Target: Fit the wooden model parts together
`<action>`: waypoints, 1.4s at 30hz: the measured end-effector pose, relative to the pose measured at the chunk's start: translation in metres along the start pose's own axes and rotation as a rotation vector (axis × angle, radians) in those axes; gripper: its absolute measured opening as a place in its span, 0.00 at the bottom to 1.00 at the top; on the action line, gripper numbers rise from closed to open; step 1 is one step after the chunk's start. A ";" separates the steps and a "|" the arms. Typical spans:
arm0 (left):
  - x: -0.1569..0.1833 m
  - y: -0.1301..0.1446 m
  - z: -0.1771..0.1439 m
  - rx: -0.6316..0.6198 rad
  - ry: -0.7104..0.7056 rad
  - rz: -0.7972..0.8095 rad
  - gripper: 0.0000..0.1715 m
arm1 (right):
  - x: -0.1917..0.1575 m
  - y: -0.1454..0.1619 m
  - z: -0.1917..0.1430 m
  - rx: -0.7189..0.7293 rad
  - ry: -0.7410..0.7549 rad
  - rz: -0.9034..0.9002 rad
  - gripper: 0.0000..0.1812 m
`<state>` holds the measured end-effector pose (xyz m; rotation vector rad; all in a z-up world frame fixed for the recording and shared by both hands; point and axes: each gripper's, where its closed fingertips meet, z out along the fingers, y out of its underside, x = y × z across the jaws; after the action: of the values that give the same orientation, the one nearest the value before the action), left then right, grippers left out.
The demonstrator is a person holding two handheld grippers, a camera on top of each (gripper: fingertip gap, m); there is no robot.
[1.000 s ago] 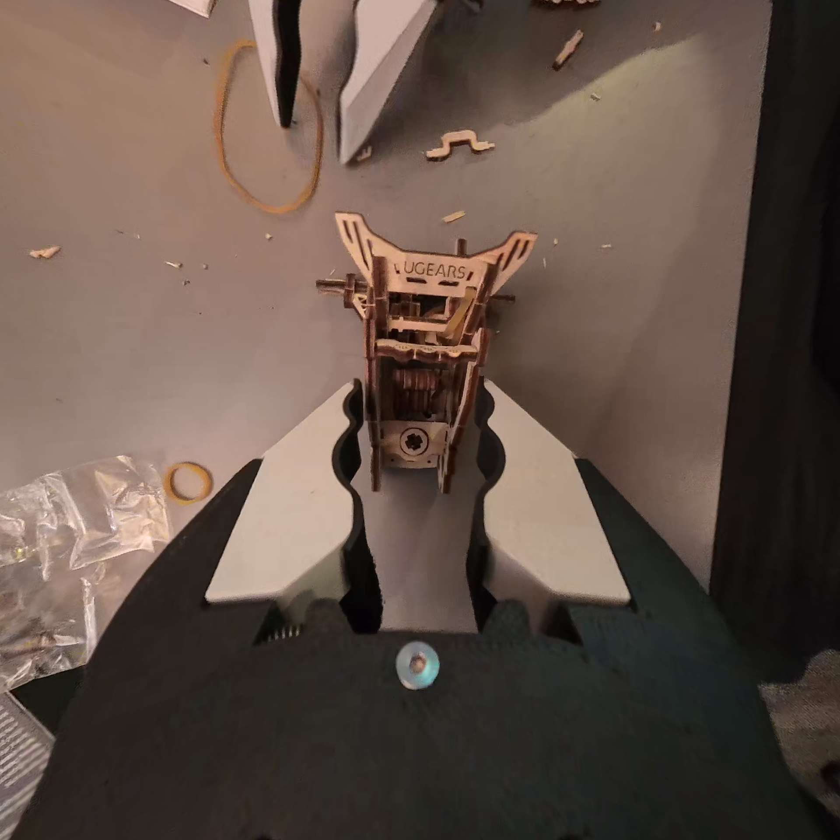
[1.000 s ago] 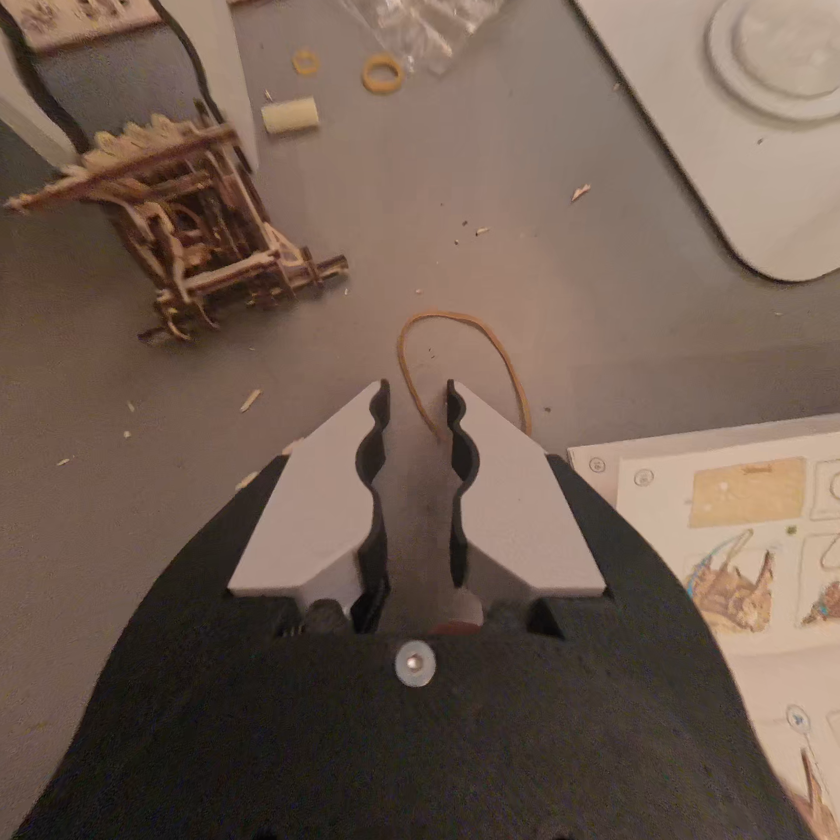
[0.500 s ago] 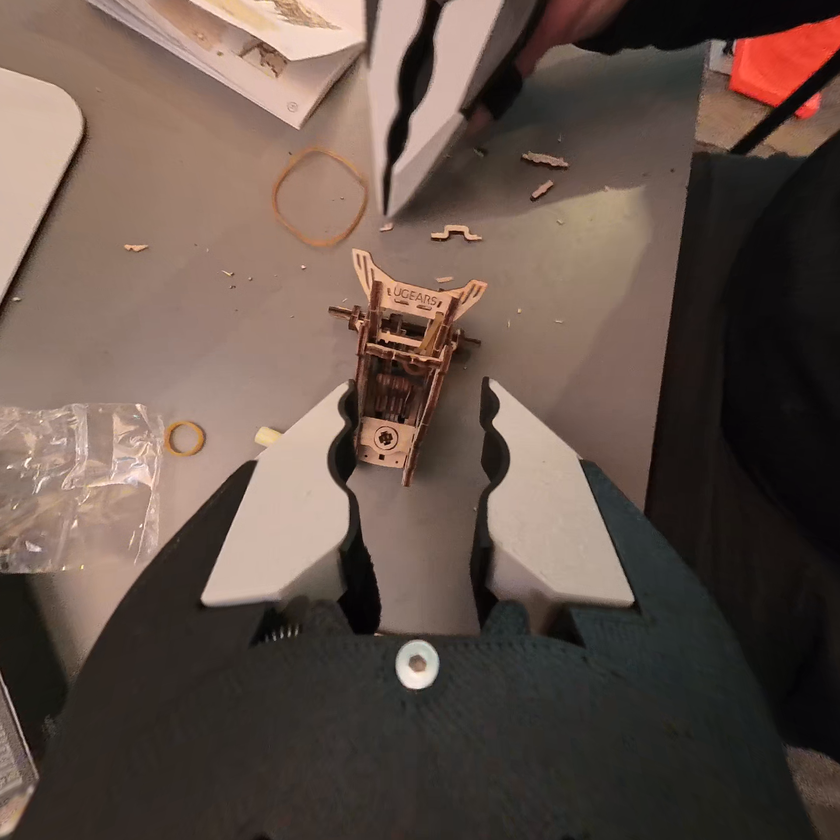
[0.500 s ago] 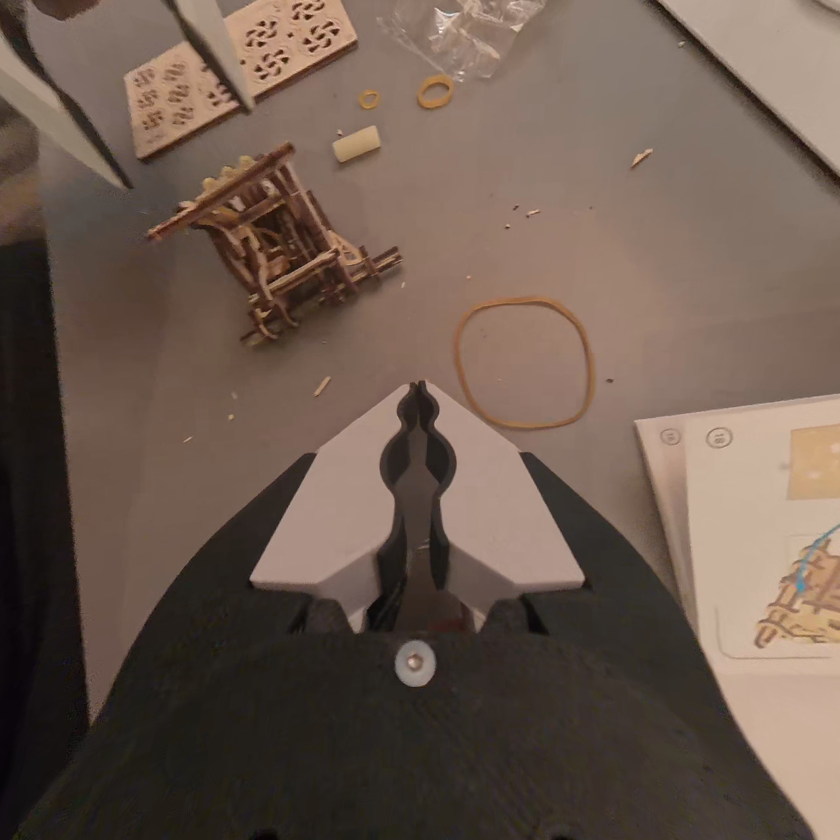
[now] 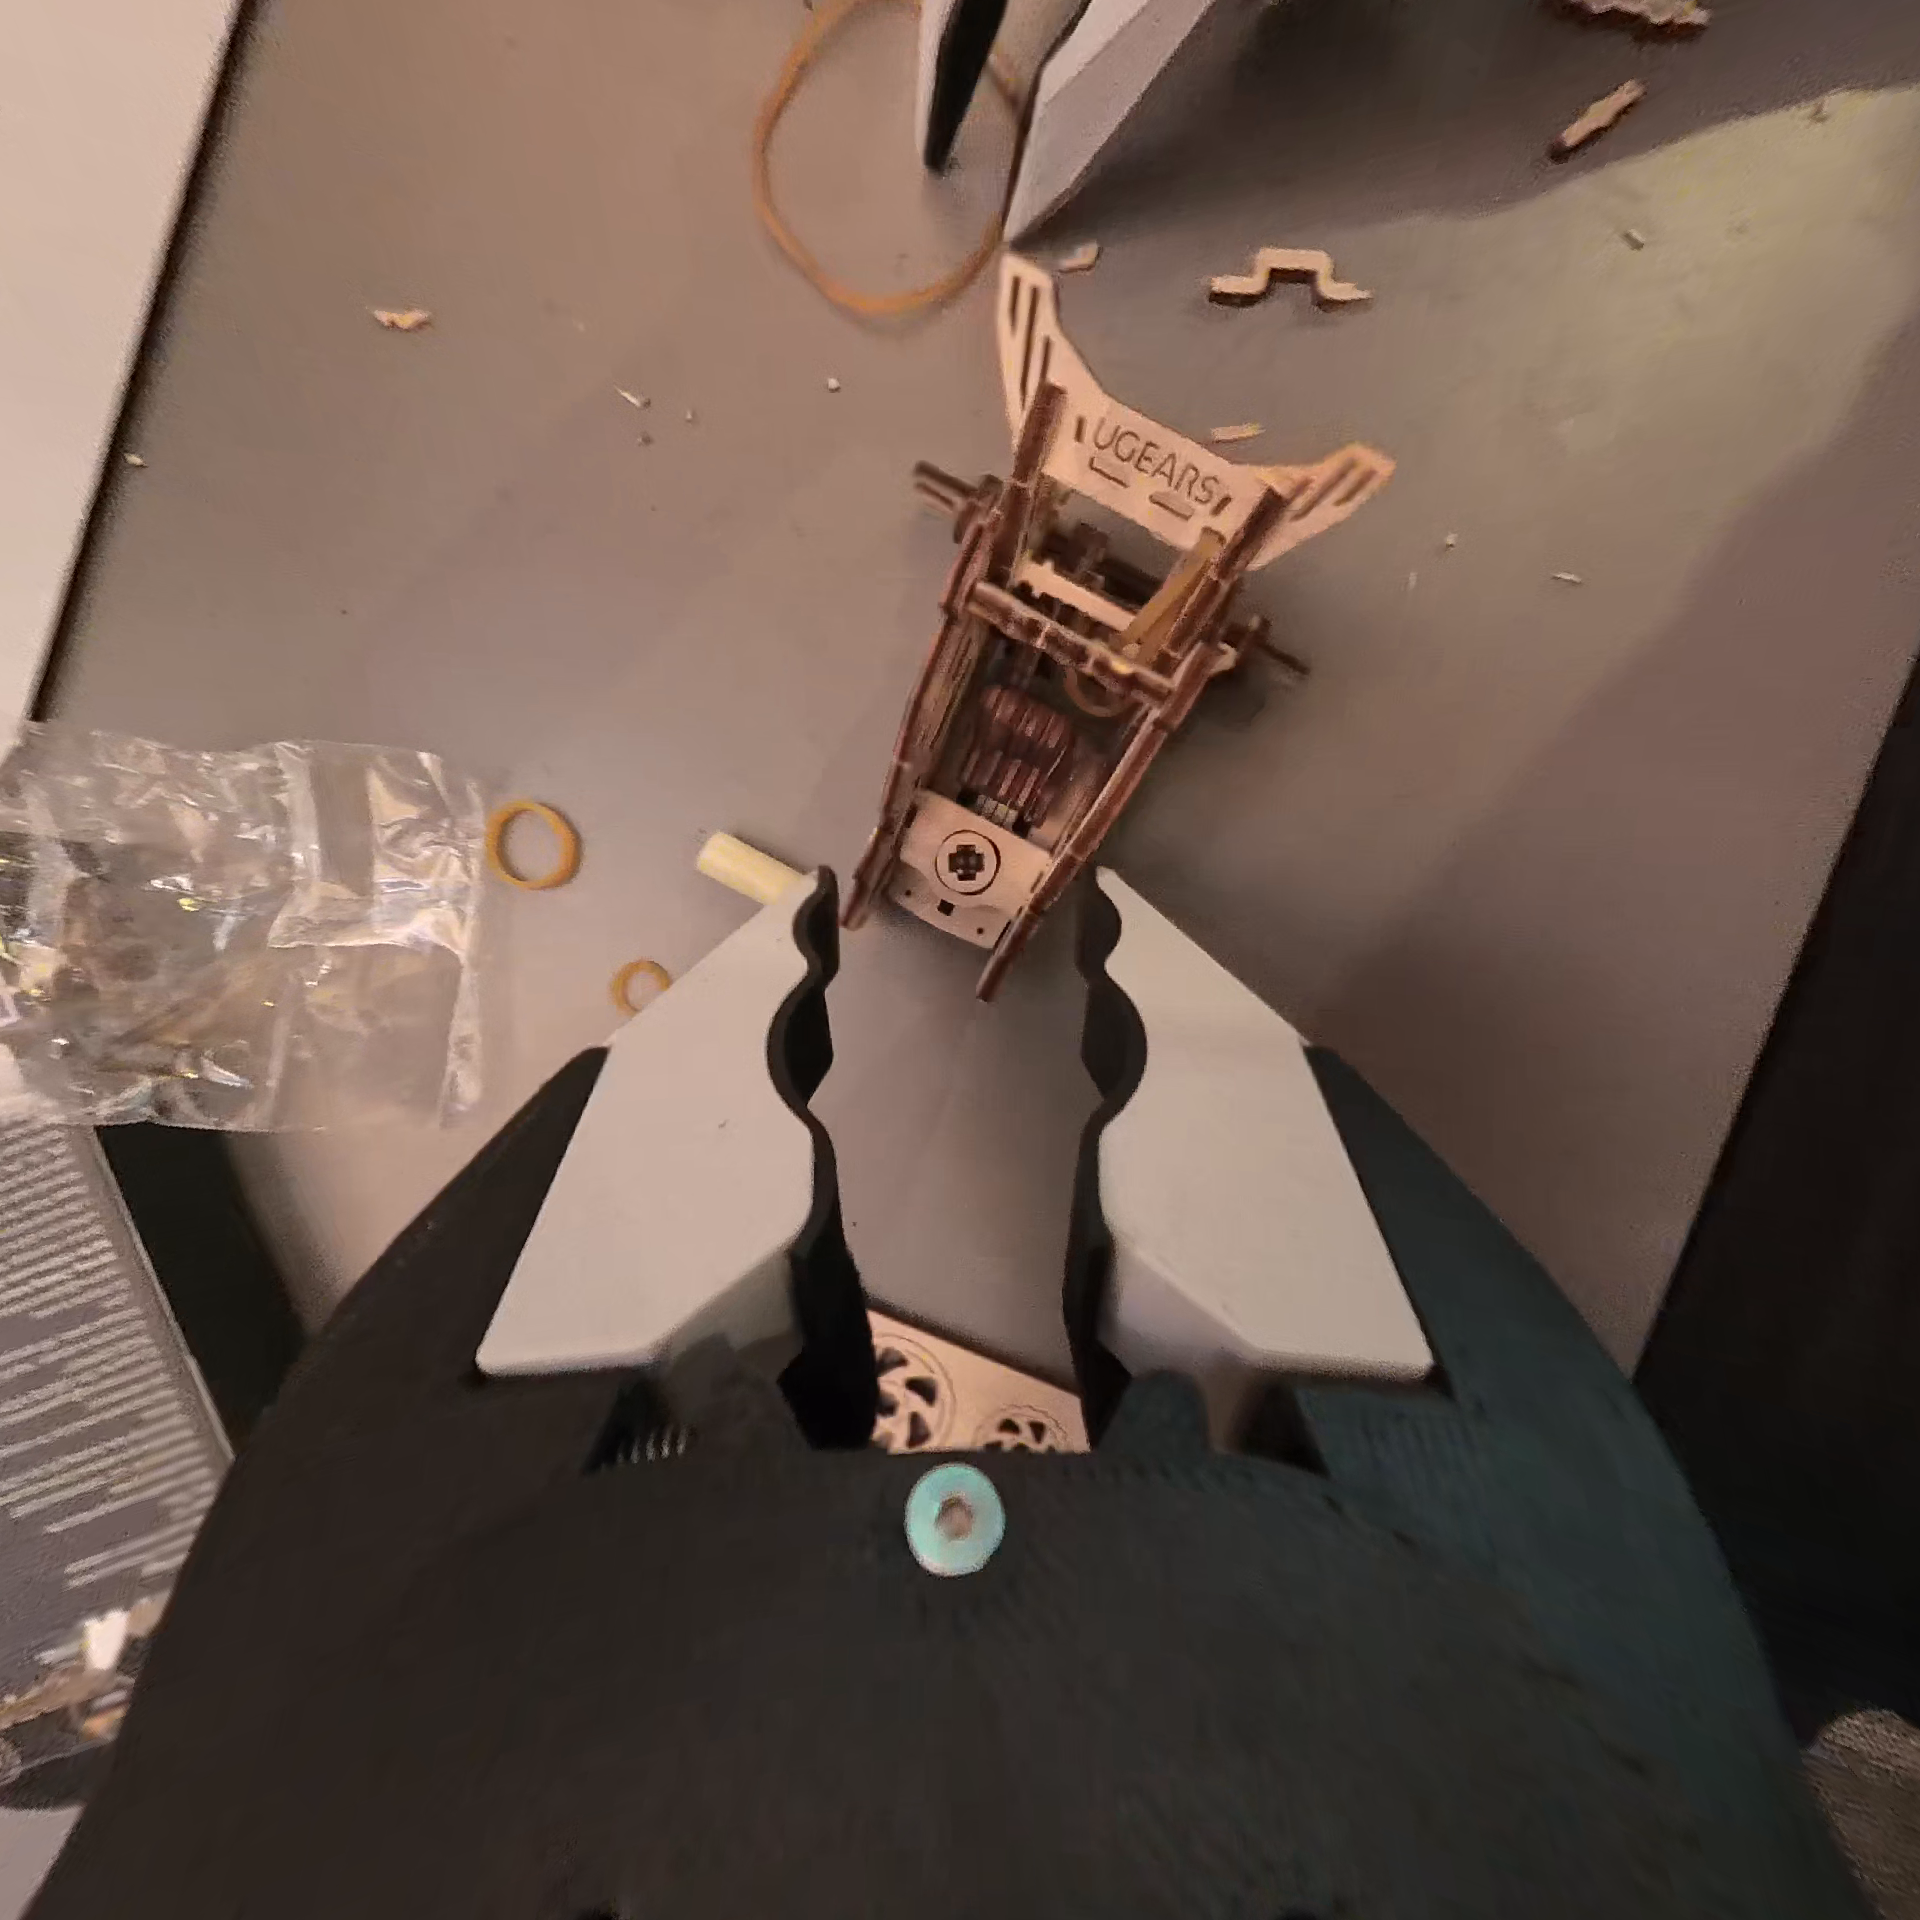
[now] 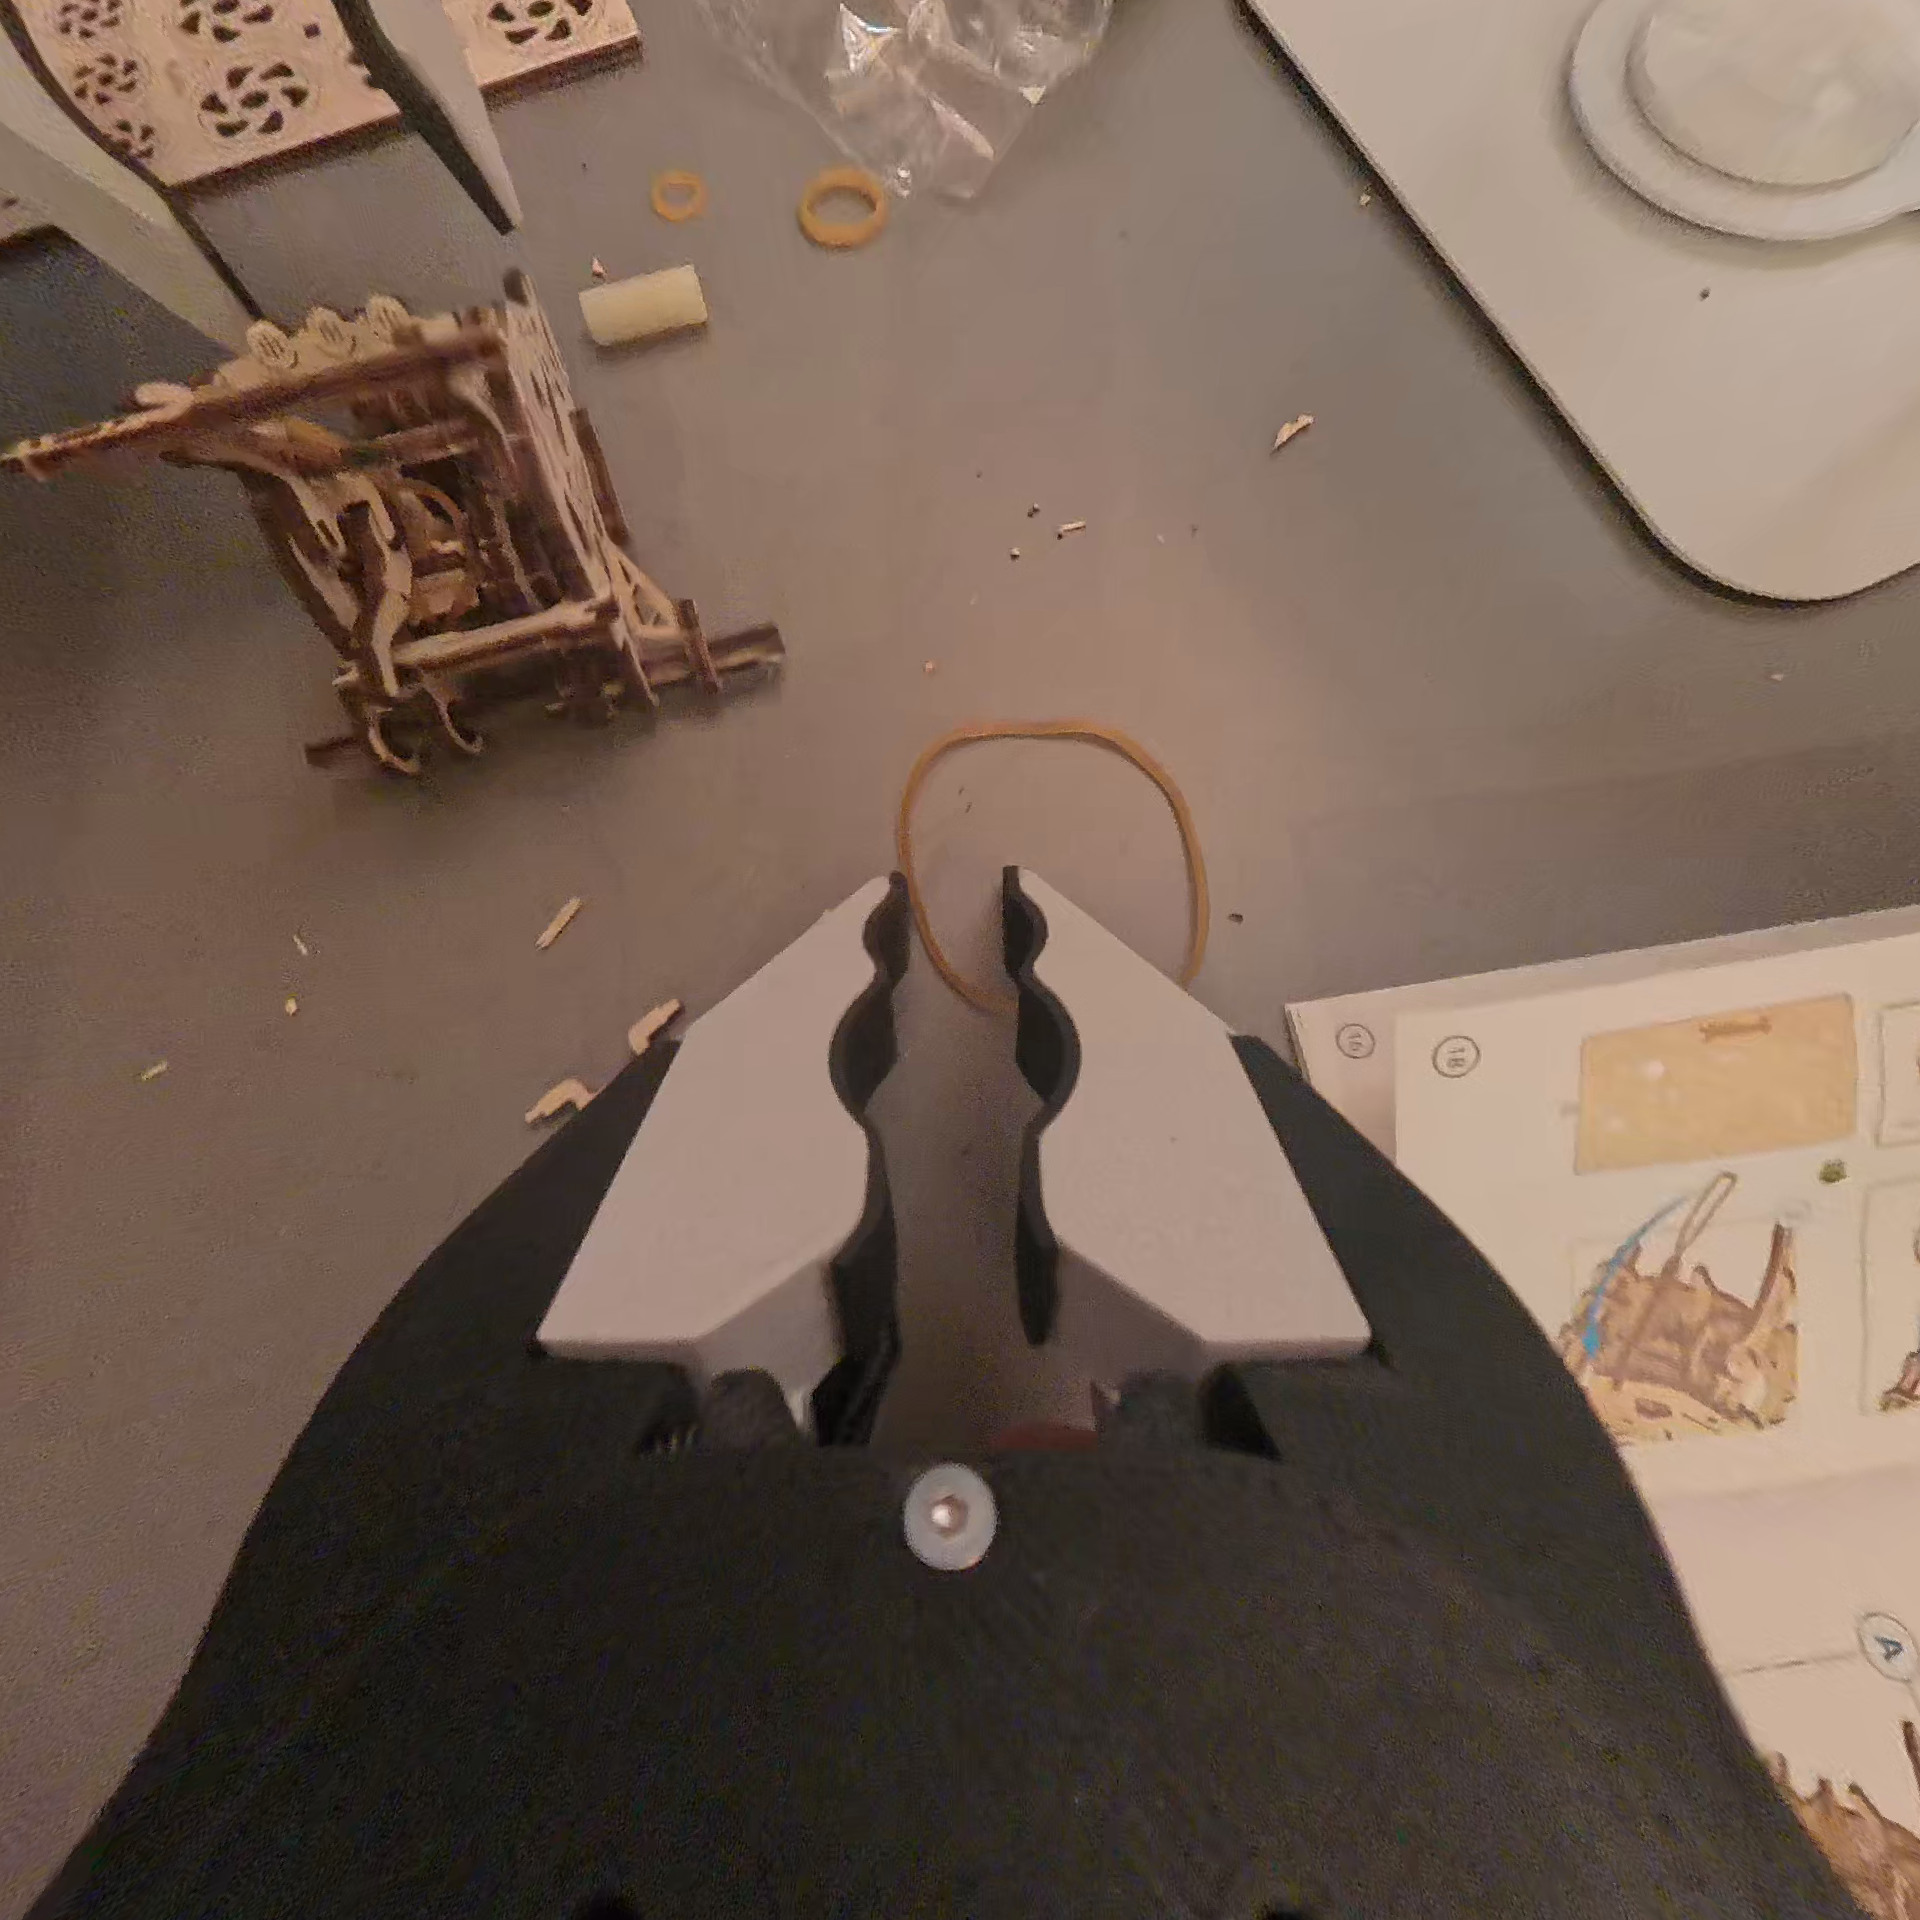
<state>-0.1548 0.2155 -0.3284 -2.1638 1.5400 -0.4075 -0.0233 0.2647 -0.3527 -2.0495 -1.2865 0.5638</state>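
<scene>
The partly built wooden model (image 5: 1081, 675) lies on the grey table (image 5: 468, 520), its near end just beyond my left gripper (image 5: 961, 904), which is open and empty with the jaws apart on either side of that end. In the right wrist view the model (image 6: 436, 551) sits to the upper left. My right gripper (image 6: 954, 883) is open and empty, low over a large rubber band (image 6: 1049, 727), and the band's near edge runs between its tips. The right gripper's fingers (image 5: 1081, 104) show at the top of the left wrist view.
A cut wooden sheet (image 6: 260, 83), a cream cylinder (image 6: 642, 303), small rubber rings (image 6: 842, 206) and a clear plastic bag (image 6: 914, 73) lie beyond the model. An instruction booklet (image 6: 1662, 1195) is at the right, a white board (image 6: 1558, 364) at the far right. Wood scraps (image 5: 1288, 281) are scattered about. The tips of one gripper are about 15 cm away from the tips of the other.
My right gripper shut while lifted, then opened again and came down over the rubber band. My left gripper drew back from the model, then moved in close to it again, turned to one side.
</scene>
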 end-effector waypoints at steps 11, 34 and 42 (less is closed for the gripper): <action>-0.035 -0.001 0.007 0.018 -0.162 -0.076 0.24 | -0.017 0.004 -0.004 -0.031 -0.143 0.057 0.00; -0.010 -0.018 -0.015 0.274 -0.143 -0.275 0.24 | 0.006 0.006 -0.029 0.030 0.026 0.072 0.22; -0.009 -0.025 -0.022 0.341 -0.173 -0.286 0.27 | 0.017 0.003 -0.004 -0.043 0.060 0.030 0.00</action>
<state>-0.1477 0.2266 -0.2967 -2.0852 0.9890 -0.5179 -0.0115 0.2785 -0.3526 -2.1078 -1.2446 0.4880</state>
